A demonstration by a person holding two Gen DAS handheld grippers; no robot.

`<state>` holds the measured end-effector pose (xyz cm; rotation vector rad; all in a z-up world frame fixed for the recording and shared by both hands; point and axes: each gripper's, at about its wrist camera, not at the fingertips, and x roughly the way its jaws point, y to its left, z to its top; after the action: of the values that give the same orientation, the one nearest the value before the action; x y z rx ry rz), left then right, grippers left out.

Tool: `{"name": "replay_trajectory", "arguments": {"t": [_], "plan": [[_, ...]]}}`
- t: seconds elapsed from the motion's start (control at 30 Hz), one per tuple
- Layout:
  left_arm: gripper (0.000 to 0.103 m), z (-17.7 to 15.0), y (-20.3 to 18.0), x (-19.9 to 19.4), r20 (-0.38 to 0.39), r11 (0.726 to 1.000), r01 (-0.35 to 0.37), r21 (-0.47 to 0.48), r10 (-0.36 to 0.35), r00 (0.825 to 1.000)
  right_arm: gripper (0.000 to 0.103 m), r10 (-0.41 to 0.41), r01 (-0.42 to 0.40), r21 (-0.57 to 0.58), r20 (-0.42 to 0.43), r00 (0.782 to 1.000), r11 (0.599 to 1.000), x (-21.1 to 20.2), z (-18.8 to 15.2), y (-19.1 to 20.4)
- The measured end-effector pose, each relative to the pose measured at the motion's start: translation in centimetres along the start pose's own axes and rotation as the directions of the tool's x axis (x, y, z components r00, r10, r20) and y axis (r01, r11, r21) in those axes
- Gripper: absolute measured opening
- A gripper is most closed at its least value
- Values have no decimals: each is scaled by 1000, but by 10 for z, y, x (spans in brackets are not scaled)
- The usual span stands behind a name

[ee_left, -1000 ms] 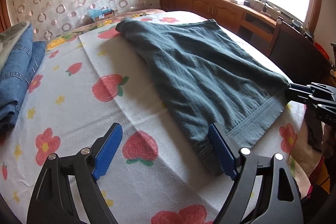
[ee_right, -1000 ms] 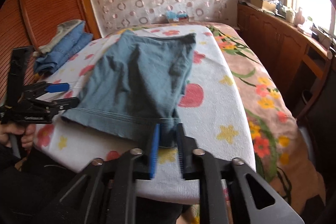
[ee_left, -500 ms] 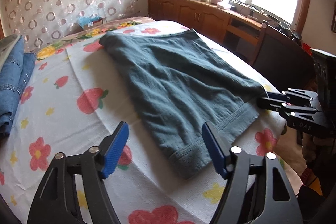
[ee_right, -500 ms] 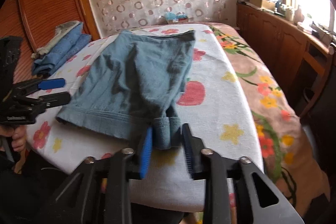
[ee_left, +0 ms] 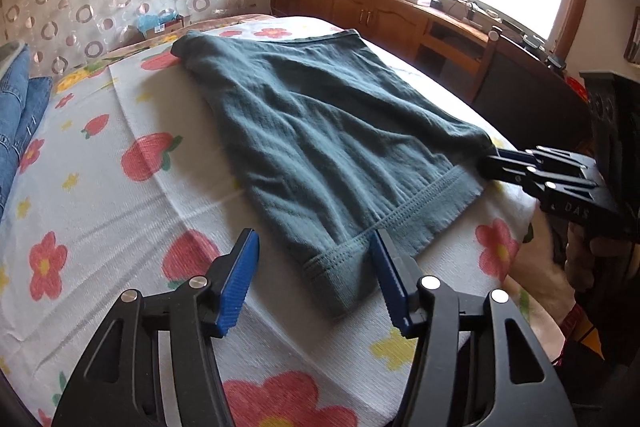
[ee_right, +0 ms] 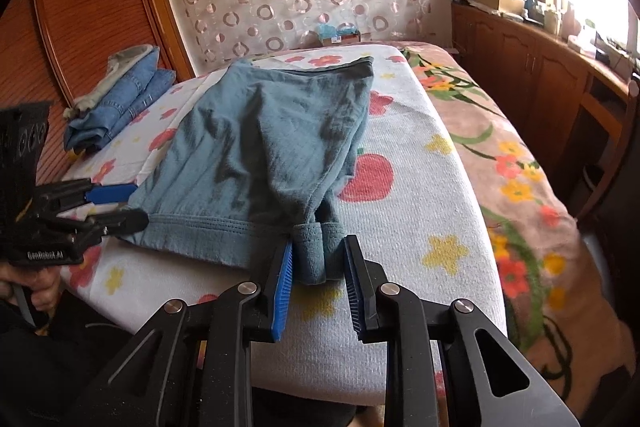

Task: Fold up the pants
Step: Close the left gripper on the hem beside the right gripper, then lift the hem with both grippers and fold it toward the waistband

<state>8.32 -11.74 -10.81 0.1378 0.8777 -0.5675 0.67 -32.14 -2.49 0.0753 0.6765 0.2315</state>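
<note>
The teal pants [ee_left: 320, 147] lie flat on the flowered bed [ee_left: 100, 195], long axis running away toward the headboard, hem end nearest. The left gripper [ee_left: 314, 279] gapes wide around the hem's left corner, gripping nothing. The right gripper [ee_right: 318, 279] stands partly open, its fingers [ee_right: 282, 291] straddling the bunched right corner, equally near.

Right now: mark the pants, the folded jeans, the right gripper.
pants [ee_left: 320, 147], left wrist view, mid fabric.
folded jeans [ee_right: 120, 99], right wrist view, top of the stack.
right gripper [ee_right: 318, 279], right wrist view, between the fingers.
</note>
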Motion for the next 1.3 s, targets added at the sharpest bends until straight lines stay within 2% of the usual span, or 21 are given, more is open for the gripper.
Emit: {"name": "replay_trajectory", "arguments": {"t": [0.1,0.17,0.33,0.5,0.63,0.73,0.83,1.07,1.3], "plan": [[56,-2,-5,-1,-4,1000,4,18,-4,1000,27,-7,7,-9,0,1000,1000,1,1,3],[47,-1,-6,-1,-4,1000,20,18,-19,1000,28,-5,5,-7,-1,1000,1000,2,1,3],[38,-3,-8,-2,-2,999,35,23,-35,999,30,3,-3,-6,3,1000,1000,3,1,3],[35,-3,-6,-3,0,999,44,4,-44,999,30,12,-12,-20,9,1000,1000,4,0,3],[27,-3,-5,-5,8,999,49,0,-49,999,30,22,-22,-40,7,1000,999,5,1,3],[20,-1,-7,-6,15,999,44,7,-44,999,19,50,-50,-40,0,999,998,6,2,3],[14,2,-8,-10,32,999,32,12,-33,999,15,60,-59,-44,11,998,997,5,3,6],[13,26,2,-47,134,1000,10,4,-11,991,14,111,-105,-62,106,988,993,-14,25,15],[13,59,8,-101,267,1000,-29,1,27,963,13,151,-121,-136,231,961,983,-51,71,39]]}}
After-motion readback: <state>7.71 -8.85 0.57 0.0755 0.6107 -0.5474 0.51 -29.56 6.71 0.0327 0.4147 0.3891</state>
